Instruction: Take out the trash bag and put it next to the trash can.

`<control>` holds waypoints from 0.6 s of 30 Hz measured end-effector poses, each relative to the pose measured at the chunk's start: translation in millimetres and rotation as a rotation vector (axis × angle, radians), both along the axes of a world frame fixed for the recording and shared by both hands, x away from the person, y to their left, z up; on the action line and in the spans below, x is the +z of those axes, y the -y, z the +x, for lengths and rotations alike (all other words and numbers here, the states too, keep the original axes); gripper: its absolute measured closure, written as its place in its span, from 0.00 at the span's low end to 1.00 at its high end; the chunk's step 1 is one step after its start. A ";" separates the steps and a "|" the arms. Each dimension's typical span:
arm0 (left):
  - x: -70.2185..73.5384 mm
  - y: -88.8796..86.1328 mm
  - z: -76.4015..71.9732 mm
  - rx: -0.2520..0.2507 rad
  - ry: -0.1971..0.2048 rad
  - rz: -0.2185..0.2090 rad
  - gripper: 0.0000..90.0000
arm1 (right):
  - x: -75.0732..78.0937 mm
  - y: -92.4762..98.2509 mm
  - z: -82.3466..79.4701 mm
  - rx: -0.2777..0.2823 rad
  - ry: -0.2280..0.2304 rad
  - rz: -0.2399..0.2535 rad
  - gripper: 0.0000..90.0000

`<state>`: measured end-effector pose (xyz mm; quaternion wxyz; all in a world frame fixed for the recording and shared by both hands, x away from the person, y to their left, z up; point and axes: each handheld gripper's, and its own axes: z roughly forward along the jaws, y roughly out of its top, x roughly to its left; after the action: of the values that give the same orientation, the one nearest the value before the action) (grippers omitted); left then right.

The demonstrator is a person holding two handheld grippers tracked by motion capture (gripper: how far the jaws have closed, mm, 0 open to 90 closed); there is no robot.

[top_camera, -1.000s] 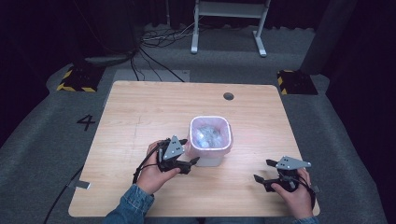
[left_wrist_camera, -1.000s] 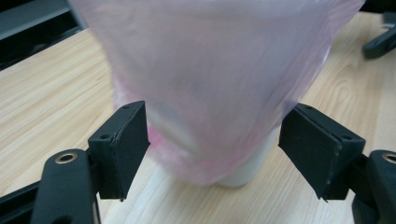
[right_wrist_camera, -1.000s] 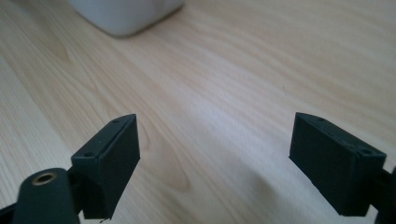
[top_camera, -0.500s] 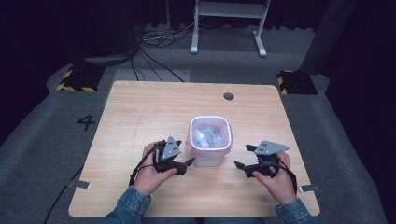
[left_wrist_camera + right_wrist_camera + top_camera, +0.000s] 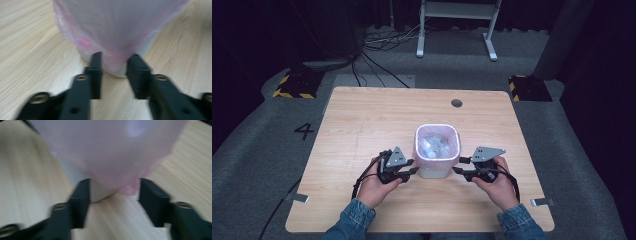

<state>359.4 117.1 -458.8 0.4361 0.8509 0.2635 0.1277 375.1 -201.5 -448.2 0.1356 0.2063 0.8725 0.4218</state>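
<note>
Flanking the small white plastic bin (image 5: 437, 155) with its pink bag liner (image 5: 110, 32), mid-tabletop (image 5: 362, 125), left tongs (image 5: 413, 170) and right tongs (image 5: 457, 165) have just been closing on its lower corners; contact uncertain.

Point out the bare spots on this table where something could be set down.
Bare wood lies across the table beyond the lined bin, up to the round hole, and along both side edges. It is crowded near the front, where the left gripper and right gripper flank the bin.

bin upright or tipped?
Upright: the bin stands on its base on the table, mouth facing up, pink liner folded over its rim.
</note>
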 end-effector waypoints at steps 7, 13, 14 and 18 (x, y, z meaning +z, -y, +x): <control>16.6 -1.9 -14.6 -0.038 0.017 -0.009 0.98 | 13.2 3.5 -15.8 0.037 0.031 0.037 1.00; 31.3 -7.4 -25.5 -0.043 0.050 -0.011 0.99 | 24.3 8.5 -29.1 0.034 0.059 0.063 1.00; 36.6 -8.5 -29.0 -0.045 0.067 -0.009 0.99 | 26.0 9.0 -30.9 0.032 0.064 0.064 1.00; 45.4 -9.5 -36.0 -0.056 0.092 -0.018 0.99 | 32.2 10.8 -37.5 0.034 0.075 0.077 1.00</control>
<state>323.4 126.7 -413.3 0.4588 0.8473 0.2203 0.1518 337.6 -212.3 -416.1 0.1528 0.1807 0.8533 0.4646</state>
